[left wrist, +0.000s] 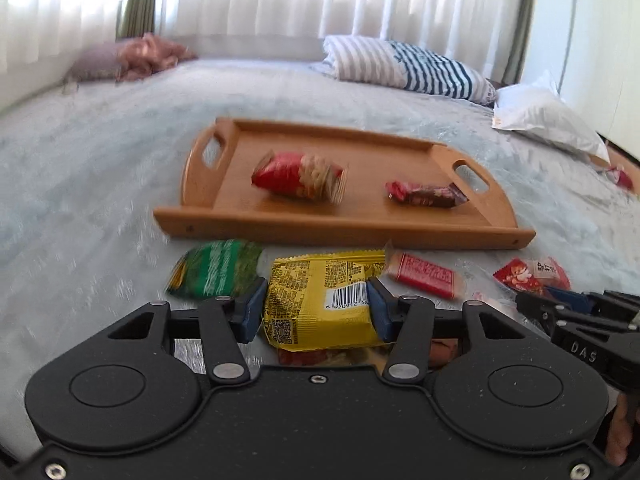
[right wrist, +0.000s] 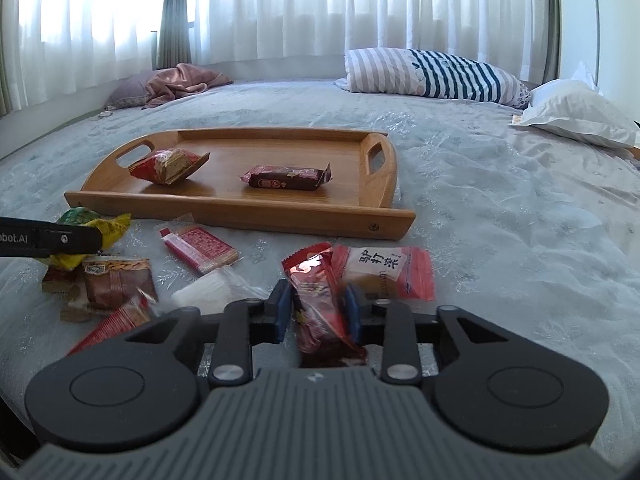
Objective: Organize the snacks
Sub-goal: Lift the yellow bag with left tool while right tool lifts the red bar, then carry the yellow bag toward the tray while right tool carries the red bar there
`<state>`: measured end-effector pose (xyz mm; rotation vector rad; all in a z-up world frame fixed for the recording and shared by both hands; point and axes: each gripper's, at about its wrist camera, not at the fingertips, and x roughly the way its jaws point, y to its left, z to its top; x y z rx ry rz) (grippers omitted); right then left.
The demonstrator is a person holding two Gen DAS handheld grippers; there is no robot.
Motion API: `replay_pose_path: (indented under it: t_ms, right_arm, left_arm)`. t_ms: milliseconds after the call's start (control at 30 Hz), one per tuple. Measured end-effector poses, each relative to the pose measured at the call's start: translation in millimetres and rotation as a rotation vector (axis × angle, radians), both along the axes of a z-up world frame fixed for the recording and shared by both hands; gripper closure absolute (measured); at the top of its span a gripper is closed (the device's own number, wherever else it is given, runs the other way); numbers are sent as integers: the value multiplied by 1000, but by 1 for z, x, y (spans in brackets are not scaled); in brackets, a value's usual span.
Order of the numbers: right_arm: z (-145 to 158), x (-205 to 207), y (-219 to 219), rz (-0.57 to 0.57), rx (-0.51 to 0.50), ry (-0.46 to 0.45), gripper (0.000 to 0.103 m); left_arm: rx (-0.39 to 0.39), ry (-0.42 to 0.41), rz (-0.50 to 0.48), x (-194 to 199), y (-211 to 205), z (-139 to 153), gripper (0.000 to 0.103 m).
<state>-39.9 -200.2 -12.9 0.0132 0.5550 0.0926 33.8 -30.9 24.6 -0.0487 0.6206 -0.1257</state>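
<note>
my left gripper (left wrist: 316, 308) pinches a crinkly yellow snack packet with a barcode (left wrist: 320, 292) just short of the wooden handled tray (left wrist: 340, 226) on the pale bedspread (left wrist: 80, 168). only the right wrist view shows my right gripper (right wrist: 318, 312) clamped on a glossy red snack wrapper (right wrist: 316, 304), with a brown almond packet (right wrist: 118, 280) among the loose snacks to its left; the tray already holds two red packs.

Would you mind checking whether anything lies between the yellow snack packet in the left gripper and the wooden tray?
Nothing visible does. The yellow packet sits between the left gripper pads, and only bare bedspread separates it from the tray front rim.
</note>
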Motion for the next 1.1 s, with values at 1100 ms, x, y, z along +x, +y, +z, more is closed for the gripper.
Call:
replay_pose_path:
  t_ms: [1100]
  right_arm:
    - [0,0,4,-4,-28,48,73]
  left_arm:
    - [-9,-67,41,-12,8,23,53]
